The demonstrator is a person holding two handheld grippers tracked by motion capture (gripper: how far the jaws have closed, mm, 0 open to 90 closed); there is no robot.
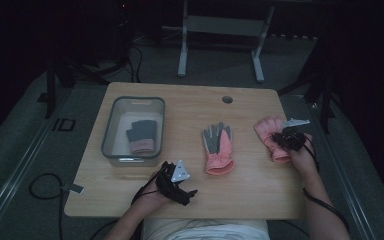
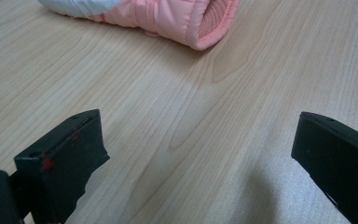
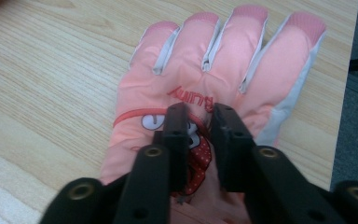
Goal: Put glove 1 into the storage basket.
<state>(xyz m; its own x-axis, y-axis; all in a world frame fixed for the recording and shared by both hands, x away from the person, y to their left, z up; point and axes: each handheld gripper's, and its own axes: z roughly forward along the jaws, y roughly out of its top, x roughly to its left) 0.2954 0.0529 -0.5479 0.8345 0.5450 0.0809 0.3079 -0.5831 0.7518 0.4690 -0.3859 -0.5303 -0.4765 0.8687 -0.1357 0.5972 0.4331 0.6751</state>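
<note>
A pink glove (image 1: 269, 129) lies back up near the table's right edge, fingers pointing away from me. My right gripper (image 1: 286, 138) stands over its back. In the right gripper view the gripper (image 3: 200, 112) has its jaws drawn close, pinching a fold of the pink glove (image 3: 223, 60) just below the red lettering. A second glove (image 1: 218, 145), grey-palmed with a pink cuff, lies at the table's middle. My left gripper (image 1: 180, 184) rests near the front edge, short of that cuff (image 2: 168, 18). Its jaws (image 2: 198, 140) are wide apart over bare wood.
A grey plastic bin (image 1: 109, 130) stands at the table's left with a grey glove with a pink cuff (image 1: 142, 136) inside. A round cable hole (image 1: 227, 99) sits near the far edge. The wooden table (image 1: 190, 110) drops off just right of the pink glove.
</note>
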